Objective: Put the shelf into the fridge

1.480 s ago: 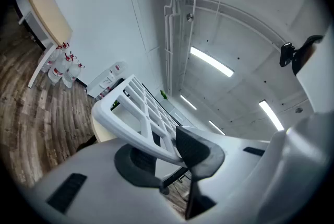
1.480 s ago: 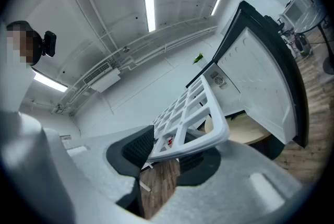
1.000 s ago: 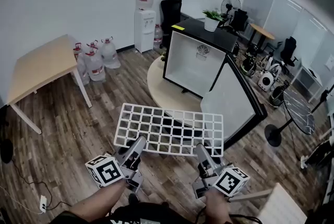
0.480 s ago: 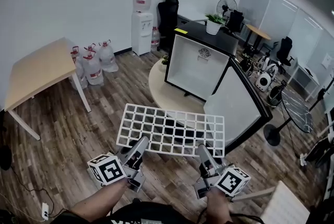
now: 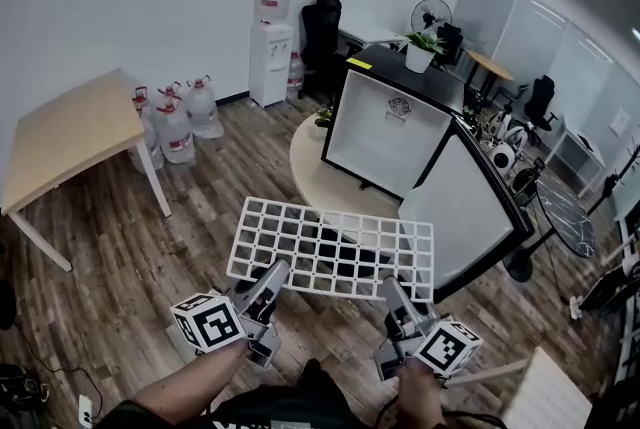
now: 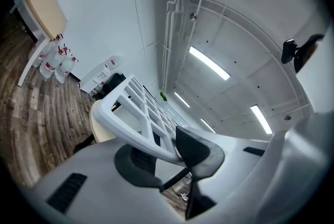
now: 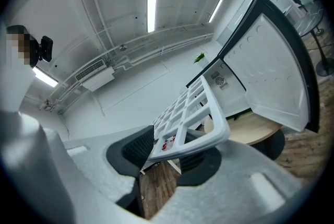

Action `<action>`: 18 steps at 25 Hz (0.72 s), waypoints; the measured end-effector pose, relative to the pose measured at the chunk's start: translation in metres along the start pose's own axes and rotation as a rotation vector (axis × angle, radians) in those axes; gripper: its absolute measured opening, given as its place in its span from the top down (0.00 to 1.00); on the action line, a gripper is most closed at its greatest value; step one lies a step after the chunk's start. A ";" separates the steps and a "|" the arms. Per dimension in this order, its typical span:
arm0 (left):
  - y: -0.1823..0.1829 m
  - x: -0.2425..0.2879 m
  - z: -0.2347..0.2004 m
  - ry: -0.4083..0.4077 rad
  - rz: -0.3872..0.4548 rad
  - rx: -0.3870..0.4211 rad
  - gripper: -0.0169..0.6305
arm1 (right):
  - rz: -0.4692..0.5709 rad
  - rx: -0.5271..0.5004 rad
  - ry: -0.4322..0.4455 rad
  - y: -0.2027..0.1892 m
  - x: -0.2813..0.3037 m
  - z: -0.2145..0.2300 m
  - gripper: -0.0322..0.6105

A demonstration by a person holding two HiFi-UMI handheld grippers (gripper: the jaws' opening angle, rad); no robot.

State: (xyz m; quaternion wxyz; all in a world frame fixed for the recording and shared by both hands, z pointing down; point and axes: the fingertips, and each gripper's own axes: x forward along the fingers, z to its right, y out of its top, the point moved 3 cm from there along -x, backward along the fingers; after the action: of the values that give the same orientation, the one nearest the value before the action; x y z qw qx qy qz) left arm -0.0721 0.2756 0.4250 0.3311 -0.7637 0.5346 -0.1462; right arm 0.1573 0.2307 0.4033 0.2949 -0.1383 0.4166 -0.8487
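There is one shelf (image 5: pixel 335 247), a white grid, and it hangs in the air over the wooden floor (image 5: pixel 190 217), near of the one fridge (image 5: pixel 385 132) and apart from it. Two tongs carry it by its near edge. The left gripper (image 5: pixel 274 271) pinches the rim towards the left corner, its dark pads (image 6: pixel 197 147) pressed onto the bar. The right gripper (image 7: pixel 172 150) pinches the rim towards the right corner in the same way.

The fridge stands on a single round table (image 5: pixel 320 179), its white inside facing the shelf. Its door (image 5: pixel 465 212) swings open to the right, with its near end beside the shelf's far right corner. The table's near rim lies between the shelf and the opening.

One potted plant (image 5: pixel 421 49) sits on the fridge top. Far left stand one wooden table (image 5: pixel 70 137) and a cluster of water bottles (image 5: pixel 180 117), four as far as I can count. Beyond are one water dispenser (image 5: pixel 272 47) and one black office chair (image 5: pixel 322 27).
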 end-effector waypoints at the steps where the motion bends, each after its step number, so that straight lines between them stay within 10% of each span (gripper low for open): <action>1: 0.001 0.002 -0.003 -0.003 0.003 -0.006 0.83 | -0.002 -0.002 -0.001 0.000 0.003 0.001 0.75; 18: 0.068 0.088 -0.063 0.042 0.037 0.006 0.83 | -0.017 0.002 0.056 0.046 0.126 0.053 0.75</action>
State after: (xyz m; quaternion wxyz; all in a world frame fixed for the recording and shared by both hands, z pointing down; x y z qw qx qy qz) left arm -0.1237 0.1585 0.4150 0.3247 -0.7495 0.5549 -0.1577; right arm 0.1017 0.0976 0.3982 0.2758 -0.1176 0.4227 -0.8552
